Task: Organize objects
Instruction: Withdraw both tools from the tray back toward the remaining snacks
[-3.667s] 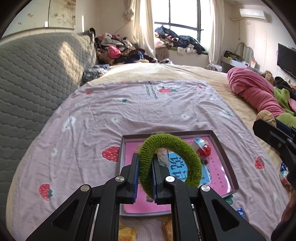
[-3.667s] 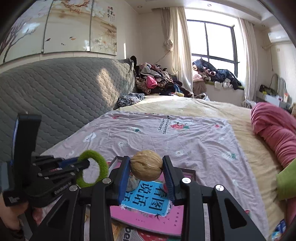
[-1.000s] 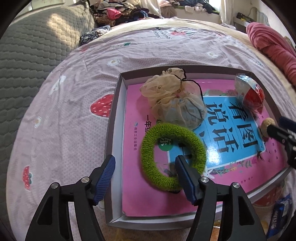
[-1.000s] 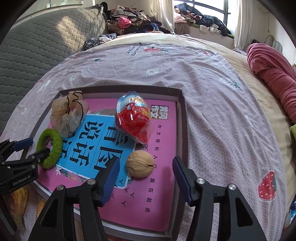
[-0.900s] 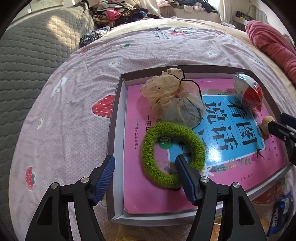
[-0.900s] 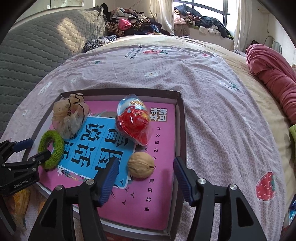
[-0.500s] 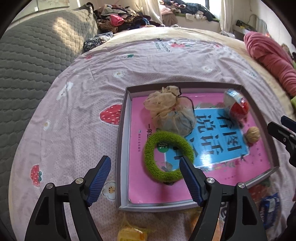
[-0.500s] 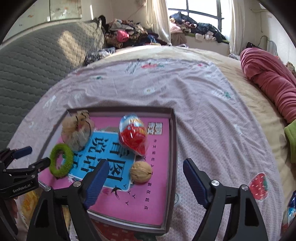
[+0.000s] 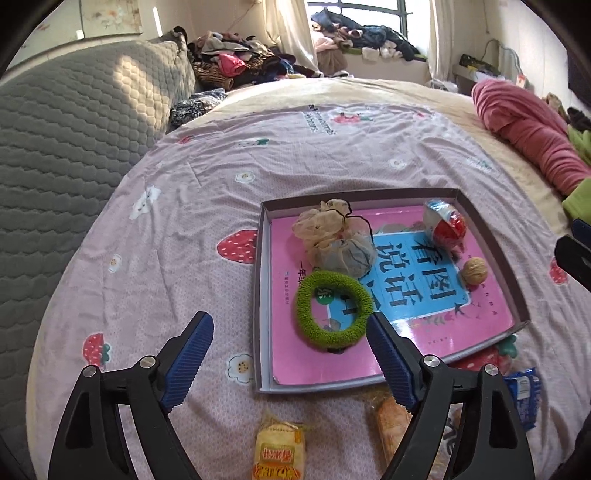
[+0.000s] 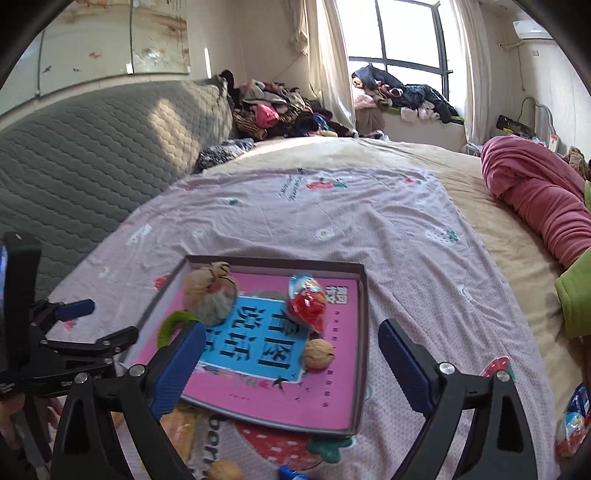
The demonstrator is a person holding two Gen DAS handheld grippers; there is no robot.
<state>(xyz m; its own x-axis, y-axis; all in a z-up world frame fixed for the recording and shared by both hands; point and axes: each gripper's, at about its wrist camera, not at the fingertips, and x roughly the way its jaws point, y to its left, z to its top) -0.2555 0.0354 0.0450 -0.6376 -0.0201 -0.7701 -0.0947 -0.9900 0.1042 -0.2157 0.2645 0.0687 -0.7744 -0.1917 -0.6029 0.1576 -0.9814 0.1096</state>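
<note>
Both drops done: green ring (image 9: 334, 308) and walnut (image 10: 318, 353) now sit in the tray (image 9: 260, 295); each hand-held gripper, left (image 9: 290, 356) and right (image 10: 291, 363), has backed off, spread and empty, so the loose snacks are likely next.

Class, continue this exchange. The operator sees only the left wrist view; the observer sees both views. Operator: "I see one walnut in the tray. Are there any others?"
Observer: Yes. The right wrist view shows a second walnut on the bedsheet, outside the tray, in front of its near edge.
Operator: Only a sliver of the right gripper shows at my edge. Is it open?
Observer: The right gripper is open and holds nothing. The walnut in the tray lies ahead of it, between the lines of its fingers.
Operator: Is anything mounted high on the wall, right of the window?
Observer: Yes, an air conditioner.
</note>
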